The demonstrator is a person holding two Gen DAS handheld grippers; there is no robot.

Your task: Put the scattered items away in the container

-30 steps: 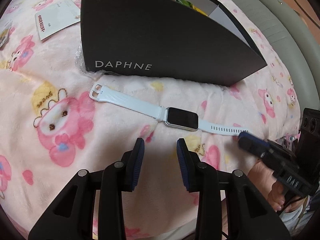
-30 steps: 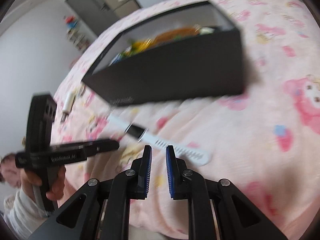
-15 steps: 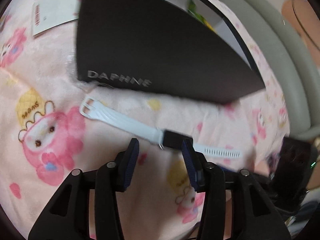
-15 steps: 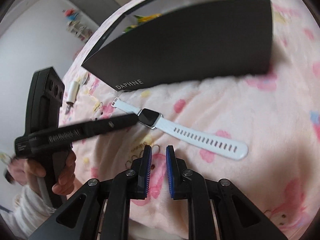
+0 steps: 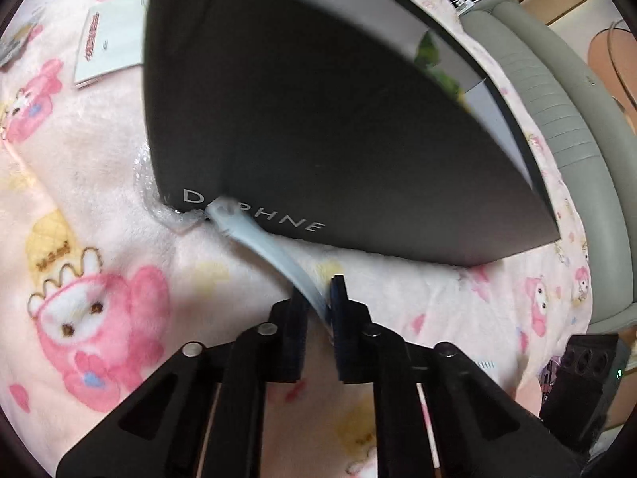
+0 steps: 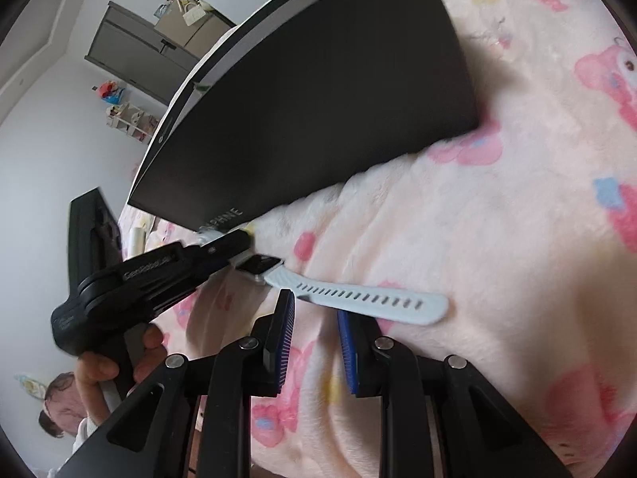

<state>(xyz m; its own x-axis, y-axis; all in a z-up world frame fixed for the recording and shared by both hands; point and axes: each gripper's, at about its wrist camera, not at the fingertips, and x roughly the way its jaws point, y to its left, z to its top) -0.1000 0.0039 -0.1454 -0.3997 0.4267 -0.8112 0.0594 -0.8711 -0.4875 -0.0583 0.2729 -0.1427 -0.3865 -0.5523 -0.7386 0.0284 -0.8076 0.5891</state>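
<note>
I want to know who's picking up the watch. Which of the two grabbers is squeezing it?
The left gripper: its fingers are pinched on the white smartwatch strap beside the screen. The right gripper is open, holding nothing.

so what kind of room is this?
Most likely a bedroom: a plush pink cartoon blanket covers a soft surface, with a wardrobe and small toy shelf against the wall.

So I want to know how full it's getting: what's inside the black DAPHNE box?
Little shows. Over the rim of the black box, the left wrist view catches green and yellow items against the pale inner wall. The near wall hides everything below, so how full it is cannot be judged.
</note>
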